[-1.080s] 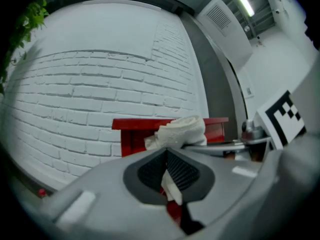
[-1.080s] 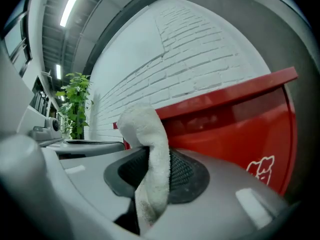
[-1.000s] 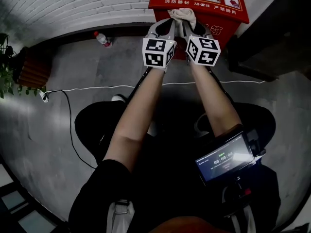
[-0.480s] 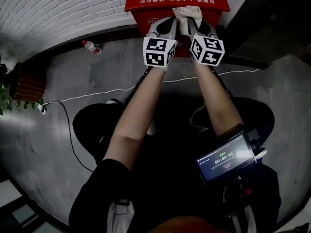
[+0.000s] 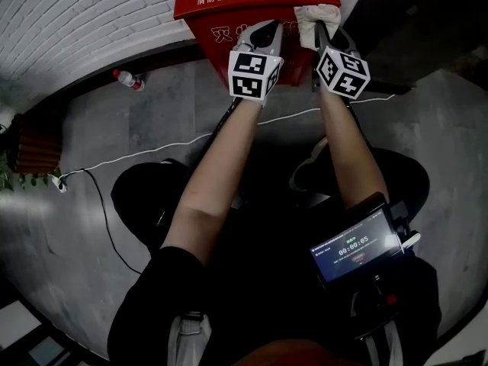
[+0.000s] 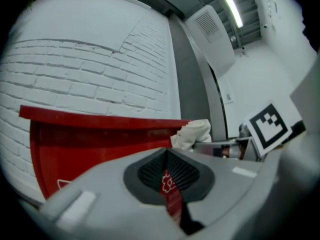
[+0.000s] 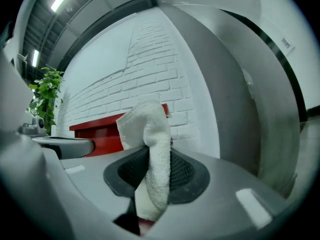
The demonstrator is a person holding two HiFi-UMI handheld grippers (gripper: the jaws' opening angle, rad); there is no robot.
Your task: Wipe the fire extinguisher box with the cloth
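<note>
The red fire extinguisher box (image 5: 229, 23) stands against the white brick wall at the top of the head view, and its red face (image 6: 95, 149) fills the left gripper view. My right gripper (image 5: 320, 26) is shut on a white cloth (image 7: 150, 159), whose bunched end (image 5: 316, 15) lies against the box's top right corner. The cloth (image 6: 192, 134) also shows past the box edge in the left gripper view. My left gripper (image 5: 263, 30) is shut with nothing in it, in front of the box's face.
A plastic bottle (image 5: 126, 79) lies on the floor by the wall, left of the box. A white cable (image 5: 152, 149) runs across the grey floor. A potted plant (image 7: 44, 96) stands far left. A dark panel (image 5: 412, 21) rises right of the box.
Both grippers have moved rightward along the box. The cloth has slid from the middle of the box's top edge to its right corner.
</note>
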